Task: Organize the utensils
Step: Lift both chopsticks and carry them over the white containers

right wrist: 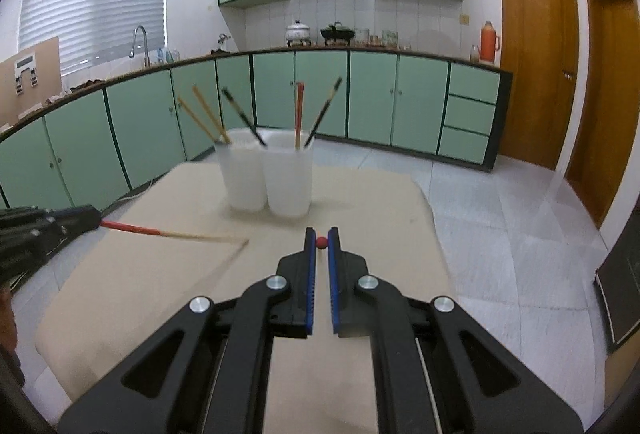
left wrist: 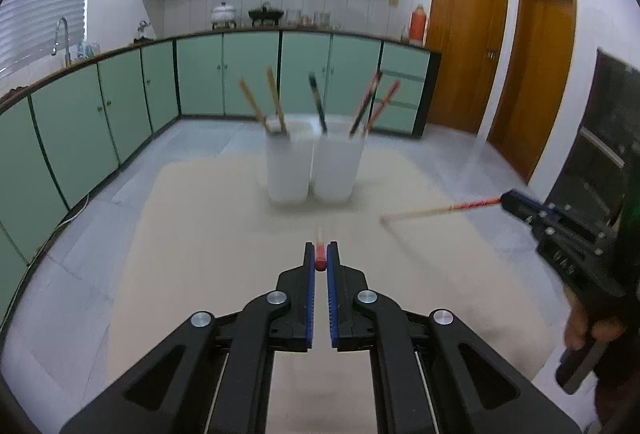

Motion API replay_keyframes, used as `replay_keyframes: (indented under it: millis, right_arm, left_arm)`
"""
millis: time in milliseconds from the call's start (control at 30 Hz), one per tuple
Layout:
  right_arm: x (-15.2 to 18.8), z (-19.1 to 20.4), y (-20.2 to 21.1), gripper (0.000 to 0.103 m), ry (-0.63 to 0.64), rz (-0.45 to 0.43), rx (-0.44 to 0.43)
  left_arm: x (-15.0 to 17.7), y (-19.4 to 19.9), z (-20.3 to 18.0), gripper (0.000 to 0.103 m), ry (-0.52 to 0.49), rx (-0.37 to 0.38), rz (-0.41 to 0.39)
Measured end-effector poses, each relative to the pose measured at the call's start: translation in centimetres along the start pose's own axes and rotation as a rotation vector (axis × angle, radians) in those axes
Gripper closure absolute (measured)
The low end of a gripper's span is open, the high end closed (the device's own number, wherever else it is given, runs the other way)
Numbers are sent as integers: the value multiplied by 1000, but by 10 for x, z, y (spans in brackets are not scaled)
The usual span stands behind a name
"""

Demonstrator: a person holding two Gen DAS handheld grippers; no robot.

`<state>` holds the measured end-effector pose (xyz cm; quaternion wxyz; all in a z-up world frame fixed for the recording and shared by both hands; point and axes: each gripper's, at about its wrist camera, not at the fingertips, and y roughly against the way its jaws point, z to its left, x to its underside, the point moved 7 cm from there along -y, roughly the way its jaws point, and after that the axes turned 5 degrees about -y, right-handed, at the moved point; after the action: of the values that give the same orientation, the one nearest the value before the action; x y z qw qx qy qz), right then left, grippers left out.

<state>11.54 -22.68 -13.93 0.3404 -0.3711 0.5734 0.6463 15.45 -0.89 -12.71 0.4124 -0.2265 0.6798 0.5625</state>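
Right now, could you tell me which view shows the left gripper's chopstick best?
The right wrist view: the chopstick shows side-on in the left gripper. The left wrist view shows only its red end.

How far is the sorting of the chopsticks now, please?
Five chopsticks already stand in the two white cups. In hand: the left gripper and the right gripper are each shut on one red-ended chopstick, above the beige mat. Left: putting these two in a cup.
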Motion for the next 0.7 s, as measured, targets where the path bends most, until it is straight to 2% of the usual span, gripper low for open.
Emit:
replay_keyframes:
  millis: [200,333,467,700]
  right_arm:
    - [-44,-6,-2,98,-39,-13,-56]
    - [-70,-4,-11,98,-37,13,-72]
    - [-94,2,-16,98,-45,30,-125]
    - [-141,14,-16,98,-47,0,-192]
  left_arm:
    - [-40,8,2,98,-25,-24,-80]
    - [-58,1,0,98,-49,-34,-102]
    - [-71,-5,0,98,-50,-28,-105]
    - [-104,-1,10,98,-46,-27,-154]
